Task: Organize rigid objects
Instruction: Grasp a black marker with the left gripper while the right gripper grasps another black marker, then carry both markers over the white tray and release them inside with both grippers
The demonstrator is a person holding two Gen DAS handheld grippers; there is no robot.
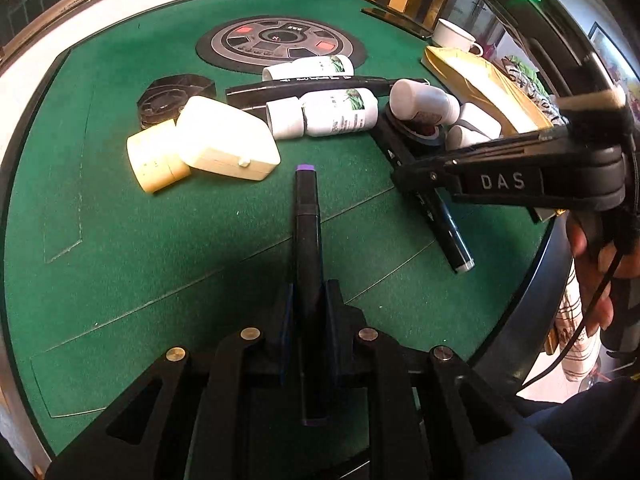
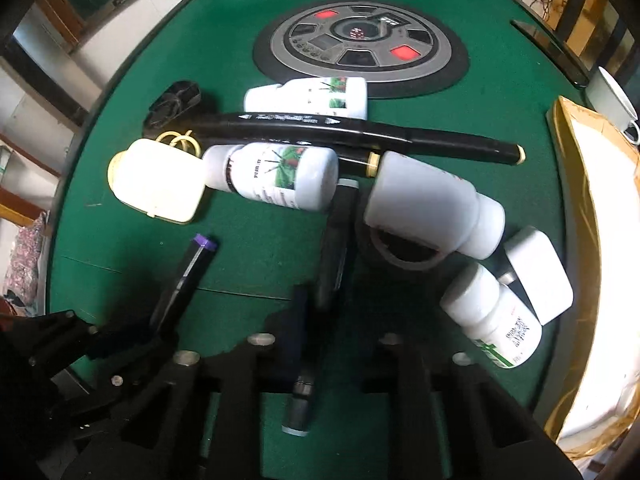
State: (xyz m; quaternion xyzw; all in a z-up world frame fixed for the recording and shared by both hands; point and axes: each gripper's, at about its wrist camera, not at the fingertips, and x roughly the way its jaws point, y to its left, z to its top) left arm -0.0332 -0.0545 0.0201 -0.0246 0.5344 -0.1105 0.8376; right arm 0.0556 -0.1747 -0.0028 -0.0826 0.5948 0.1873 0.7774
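My left gripper (image 1: 307,300) is shut on a black marker with a purple cap (image 1: 306,208), held over the green felt table (image 1: 120,220); it also shows in the right wrist view (image 2: 188,272). My right gripper (image 2: 340,308) is open, its jaws either side of a second black marker (image 2: 334,248) that lies on the felt; the gripper shows from the side in the left wrist view (image 1: 404,178). Ahead lie several white bottles (image 2: 280,176), a long black pen (image 2: 360,136), a cream case (image 2: 156,180) and a tape roll (image 2: 400,248).
A round grey control panel (image 2: 360,48) sits in the table's middle. A yellow cardboard box (image 2: 592,220) and a white cup (image 1: 454,34) stand at the right edge. A black octagonal holder (image 1: 168,96) lies at the left of the pile.
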